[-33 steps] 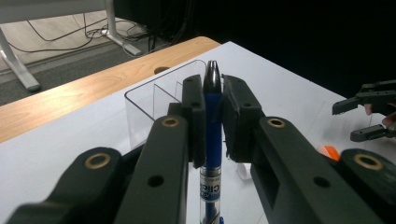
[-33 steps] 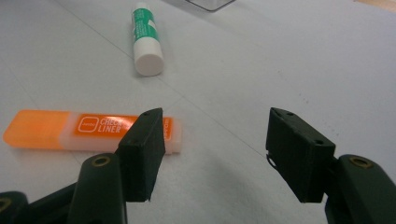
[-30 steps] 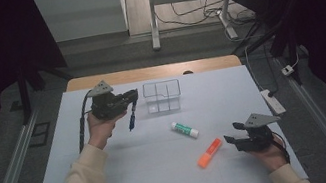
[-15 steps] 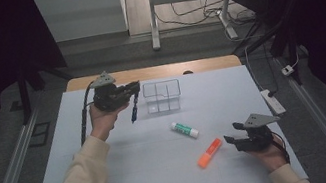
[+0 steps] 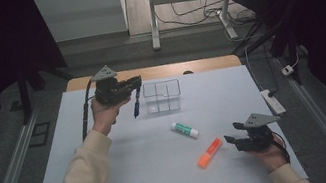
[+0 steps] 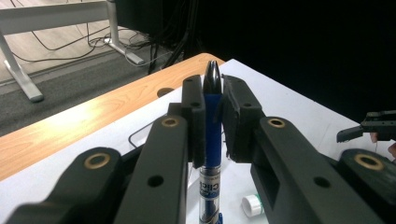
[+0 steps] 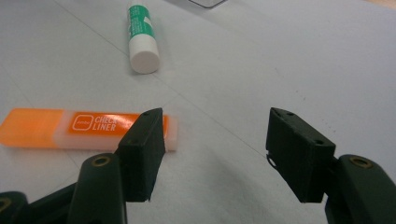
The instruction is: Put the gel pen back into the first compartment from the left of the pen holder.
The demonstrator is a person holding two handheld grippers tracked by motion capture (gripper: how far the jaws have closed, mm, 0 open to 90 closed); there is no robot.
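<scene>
High view: left gripper point(image 5: 135, 82) clamps the blue pen point(image 5: 136, 105), hanging just left of the clear box point(image 5: 162, 96), seemingly off the table. Right gripper point(image 5: 233, 139) gapes empty near the orange highlighter point(image 5: 210, 152).

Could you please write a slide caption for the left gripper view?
Left hand-held gripper clamps a blue pen upright between its jaws.

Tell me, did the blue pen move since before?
Yes. The blue pen, held in the left gripper, has risen and come closer to the clear box, which stayed put.
</scene>
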